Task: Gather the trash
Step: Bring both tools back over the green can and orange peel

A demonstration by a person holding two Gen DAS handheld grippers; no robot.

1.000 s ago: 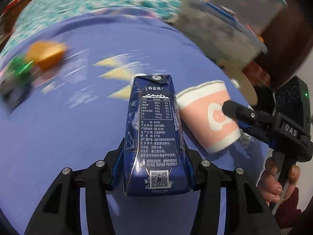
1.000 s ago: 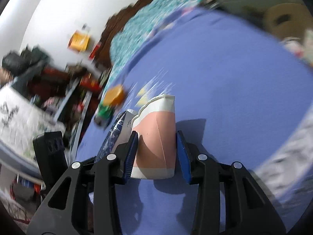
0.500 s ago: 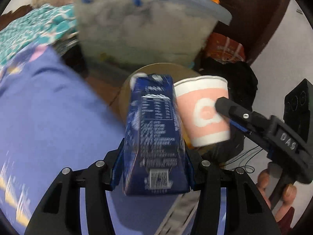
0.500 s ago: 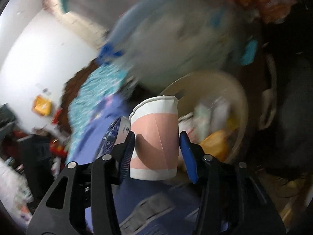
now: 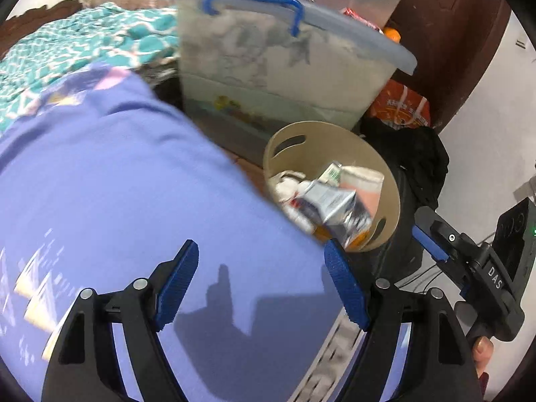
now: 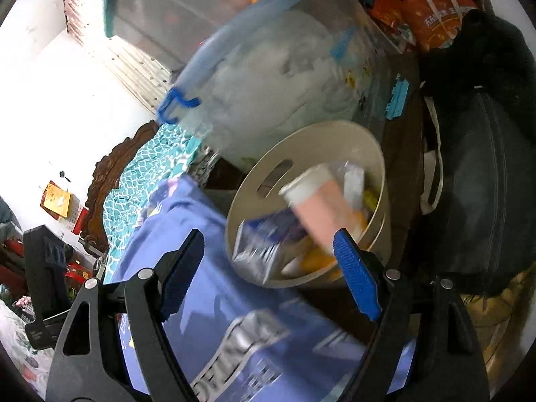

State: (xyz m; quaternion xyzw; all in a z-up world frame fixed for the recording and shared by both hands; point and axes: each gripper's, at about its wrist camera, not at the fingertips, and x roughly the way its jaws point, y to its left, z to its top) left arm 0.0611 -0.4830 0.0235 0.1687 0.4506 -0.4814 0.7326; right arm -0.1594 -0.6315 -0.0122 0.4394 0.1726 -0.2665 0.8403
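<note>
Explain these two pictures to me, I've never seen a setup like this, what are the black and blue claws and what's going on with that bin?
There is no robot here. A person holds a two-finger gripper in each hand, and each gripper carries a wide-angle camera looking out along its fingers. One picture is from the left gripper, the other from the right gripper; the black arms with blue pads are their fingers. In the left view the right gripper shows at the right edge.

Both grippers reach past a purple bedcover toward a beige bin on the floor, in front of a clear storage box. Both sets of jaws have just been opening and hold nothing now. A blue carton and a pink paper cup, both blurred, are in the bin's mouth among other trash.
</note>
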